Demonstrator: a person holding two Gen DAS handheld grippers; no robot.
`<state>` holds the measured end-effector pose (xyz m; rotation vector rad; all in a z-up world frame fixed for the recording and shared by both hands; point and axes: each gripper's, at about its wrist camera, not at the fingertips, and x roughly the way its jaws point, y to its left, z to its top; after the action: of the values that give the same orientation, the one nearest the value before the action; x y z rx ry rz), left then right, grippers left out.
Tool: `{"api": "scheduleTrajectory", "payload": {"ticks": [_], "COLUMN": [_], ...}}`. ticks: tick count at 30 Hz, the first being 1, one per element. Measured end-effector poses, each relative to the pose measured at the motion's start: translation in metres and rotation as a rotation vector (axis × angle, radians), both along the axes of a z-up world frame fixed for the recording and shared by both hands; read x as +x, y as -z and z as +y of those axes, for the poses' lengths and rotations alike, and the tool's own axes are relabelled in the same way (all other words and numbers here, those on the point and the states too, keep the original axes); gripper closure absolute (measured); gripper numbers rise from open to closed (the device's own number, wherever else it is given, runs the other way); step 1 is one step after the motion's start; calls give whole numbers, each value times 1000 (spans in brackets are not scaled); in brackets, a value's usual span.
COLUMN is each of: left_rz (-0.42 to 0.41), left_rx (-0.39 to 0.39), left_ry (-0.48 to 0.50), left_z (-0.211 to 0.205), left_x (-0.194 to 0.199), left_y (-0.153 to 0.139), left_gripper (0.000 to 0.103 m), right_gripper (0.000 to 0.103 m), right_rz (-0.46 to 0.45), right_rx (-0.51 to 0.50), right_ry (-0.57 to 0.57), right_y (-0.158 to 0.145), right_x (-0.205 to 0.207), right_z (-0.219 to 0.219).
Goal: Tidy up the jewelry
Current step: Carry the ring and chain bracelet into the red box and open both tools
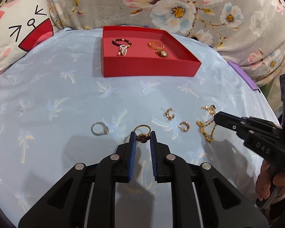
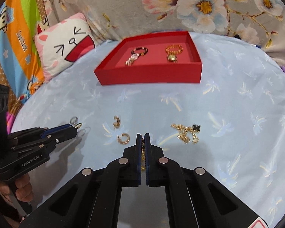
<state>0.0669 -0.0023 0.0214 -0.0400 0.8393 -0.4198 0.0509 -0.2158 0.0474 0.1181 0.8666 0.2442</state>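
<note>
A red tray (image 1: 148, 68) (image 2: 152, 76) at the back holds a dark bead bracelet (image 1: 121, 42) and a gold bracelet with a charm (image 1: 156, 46). On the blue cloth lie a silver ring (image 1: 99, 129), two gold earrings (image 1: 170, 113) (image 1: 184, 126) and a gold chain necklace (image 1: 207, 127) (image 2: 184, 133). My left gripper (image 1: 142, 137) has its jaws close on either side of a gold ring with a dark clover (image 1: 142, 138). My right gripper (image 2: 142, 138) is shut on part of the gold chain (image 2: 142, 152).
A white cartoon pillow (image 1: 17, 38) lies at the back left. Floral fabric (image 1: 199, 5) runs behind the tray. A striped cartoon cushion (image 2: 15, 47) is far left. A purple item (image 1: 243, 74) sits at the cloth's right edge.
</note>
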Motion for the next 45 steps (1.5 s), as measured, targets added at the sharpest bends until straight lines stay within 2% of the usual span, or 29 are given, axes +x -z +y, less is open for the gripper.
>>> {"api": "scheduleTrajectory", "payload": {"ticks": [7,15,18,21,27,35,40,45], "left_rz": [-58,-144,-184,-182,-119,18,88,109], "left_rx": [-12,-42,-21,-7,5,1,8,31], "left_ry": [28,58,51,59,70,65,54,42], "left_z": [7,-4,-13,-24,-44,-67,-74,-78], "left_x": [24,80,103,129,176,232,257,269], "left_y": [-41,-102,-116,-121,-106,-63,-39,-24], "left_gripper": [89,89,89,89,89,89,89,89], "right_gripper": [101,101,101,101,101,101,101,100], "right_rz": [-83,-220,-246,-242,-183,-54,13,53], "right_rx": [14,-9,-2,23,64,60,55,39], "right_ry": [-20,-8,0,3,-3,-15,-6,8], "right_y": [-54,-124,-140,-145,-127,-71,-43,-25], "right_x": [21,78,106,136,183,239,265,281], "right_z": [-13,-26,-30,-34,-29,-8,-3,-3]}}
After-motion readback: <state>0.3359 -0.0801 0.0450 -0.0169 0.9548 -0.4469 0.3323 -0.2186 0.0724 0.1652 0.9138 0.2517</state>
